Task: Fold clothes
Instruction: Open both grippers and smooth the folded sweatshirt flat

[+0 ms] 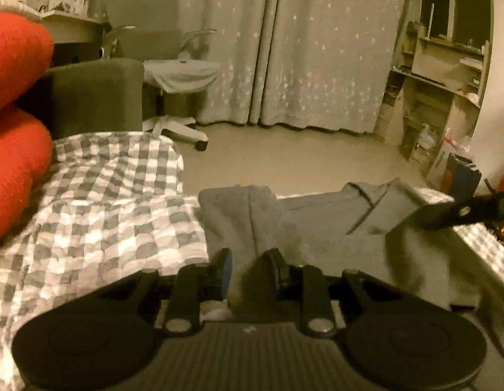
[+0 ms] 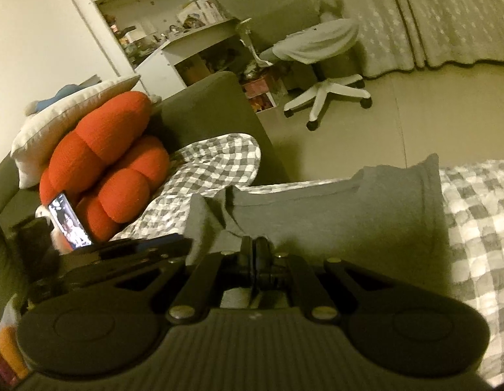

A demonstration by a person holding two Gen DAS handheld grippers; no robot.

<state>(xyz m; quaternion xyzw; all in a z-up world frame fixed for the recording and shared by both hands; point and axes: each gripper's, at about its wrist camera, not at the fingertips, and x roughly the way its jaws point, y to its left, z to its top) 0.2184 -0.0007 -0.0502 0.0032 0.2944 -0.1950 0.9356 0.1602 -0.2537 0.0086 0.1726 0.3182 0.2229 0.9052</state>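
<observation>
Trouble, if it comes, starts on your left side: the left gripper hangs over the near left part of the grey garment with its jaws a little apart and nothing visibly pinched between them. A ridge of cloth does run up just beyond the gap, though whether the pads touch it is hard to tell. Close there without care and you may catch only the top layer, or the checked blanket that lies just left of the garment's edge, and drag bedding into the fold.

The garment itself lies spread across the middle of the bed, its collar toward the far right in the left camera, and it looks partly folded already.

Further right, the right gripper has its jaws pressed together on the near edge of the garment; a thin hem seems to be caught between them, though the cloth there is in shadow. Pull with this hand while the left has no hold and the whole piece is likely to slide and skew instead of creasing cleanly.

As for pose, both your grippers tilt downward toward the bed, the left one aimed at the far curtain, the right one reaching in from the garment's right side, its dark finger showing at the right edge of the left camera's view
</observation>
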